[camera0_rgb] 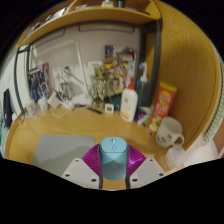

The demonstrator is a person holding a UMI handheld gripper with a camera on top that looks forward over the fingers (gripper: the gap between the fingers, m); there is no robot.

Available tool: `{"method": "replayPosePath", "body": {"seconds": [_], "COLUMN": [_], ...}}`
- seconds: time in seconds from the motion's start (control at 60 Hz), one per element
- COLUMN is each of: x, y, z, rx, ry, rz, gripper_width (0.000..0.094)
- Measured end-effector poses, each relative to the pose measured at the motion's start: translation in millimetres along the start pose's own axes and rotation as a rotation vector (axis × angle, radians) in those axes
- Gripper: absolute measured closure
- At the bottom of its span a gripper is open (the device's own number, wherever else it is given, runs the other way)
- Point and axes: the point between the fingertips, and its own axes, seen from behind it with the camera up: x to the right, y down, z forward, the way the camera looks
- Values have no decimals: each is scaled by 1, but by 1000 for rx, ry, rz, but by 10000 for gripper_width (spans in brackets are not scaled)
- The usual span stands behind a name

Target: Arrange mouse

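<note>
A pale blue computer mouse stands on end between my two fingers, its scroll wheel facing the camera. Both magenta pads press on its sides, so my gripper is shut on it. I hold it above a grey mouse mat that lies on the wooden desk. The lower part of the mouse is hidden between the fingers.
A white bottle, an orange box and a white mug stand to the right beyond the fingers. Clutter lines the back wall, with a wooden shelf above.
</note>
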Motion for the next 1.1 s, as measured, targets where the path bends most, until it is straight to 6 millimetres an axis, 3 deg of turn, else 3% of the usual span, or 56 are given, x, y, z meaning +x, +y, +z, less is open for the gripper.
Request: {"method": "replayPosePath", "body": {"seconds": [0.1,0.167,0.267,0.367,0.467,0.617,0.8,0.883,1.05,1.1], "x": [-37,-69,-120,-163,-186,-196,-197,-196,-196,-195], "y": [-54,-79,-92,-78,-45,9,58,61,65,64], "z": [-21,-31,-36,-24,-3,25,45,45,43,39], "rx": [75,113,131,101,35,-61,-141,-125,-159,-183], "ry": [-35,-63,-113,-150,-162,-168,-164,-154,-150,-142], "rz": [-9,-27,-64,-95,-101,-103,-97,-112,-83,-55], "gripper_width": [633,633,632,633,636,620,598,571,424,283]}}
